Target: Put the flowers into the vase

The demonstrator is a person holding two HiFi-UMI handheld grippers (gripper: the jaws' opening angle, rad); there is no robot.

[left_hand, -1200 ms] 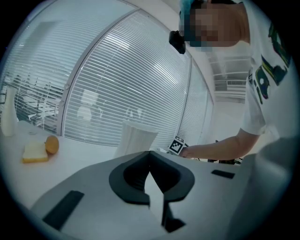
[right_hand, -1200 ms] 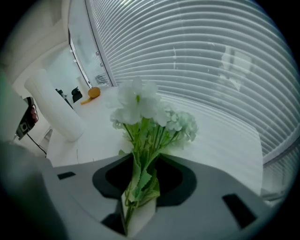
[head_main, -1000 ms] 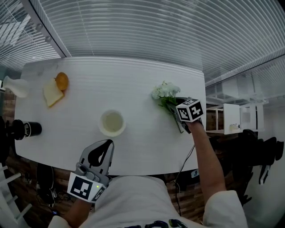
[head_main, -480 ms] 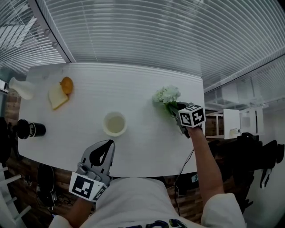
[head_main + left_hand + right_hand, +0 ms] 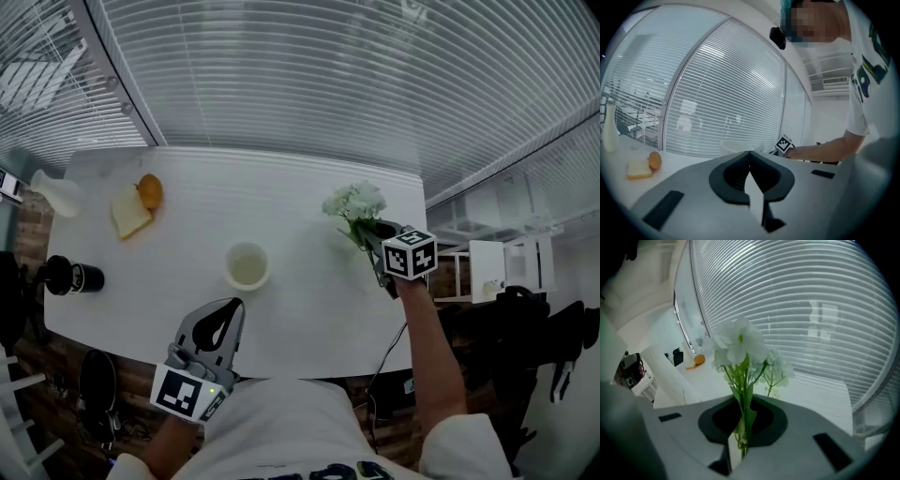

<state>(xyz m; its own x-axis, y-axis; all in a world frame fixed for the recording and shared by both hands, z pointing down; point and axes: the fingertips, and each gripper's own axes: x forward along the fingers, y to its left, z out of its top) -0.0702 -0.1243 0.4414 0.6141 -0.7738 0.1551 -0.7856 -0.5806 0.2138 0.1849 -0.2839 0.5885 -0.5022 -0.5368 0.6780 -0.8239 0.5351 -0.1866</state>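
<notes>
A bunch of white flowers (image 5: pixel 354 201) with green stems hangs above the right end of the white table (image 5: pixel 300 309). My right gripper (image 5: pixel 374 236) is shut on the stems. In the right gripper view the stems (image 5: pixel 742 418) stand pinched between the jaws of that gripper (image 5: pixel 739 446), blooms (image 5: pixel 739 344) upright above them. A white round vase (image 5: pixel 247 265), open at the top, stands mid-table, well left of the flowers. My left gripper (image 5: pixel 218 317) rests shut and empty at the table's near edge. In the left gripper view it (image 5: pixel 750 158) points level toward the vase (image 5: pixel 736 146).
At the table's far left lie a slice of bread (image 5: pixel 129 217) and an orange roll (image 5: pixel 149 191), with a white bottle-shaped jug (image 5: pixel 54 195) and a black canister (image 5: pixel 73 277) near that edge. Window blinds run behind the table. A white shelf unit (image 5: pixel 497 258) stands right.
My right gripper has closed on the stems and lifted the flowers off the table. The left gripper has stayed where it was.
</notes>
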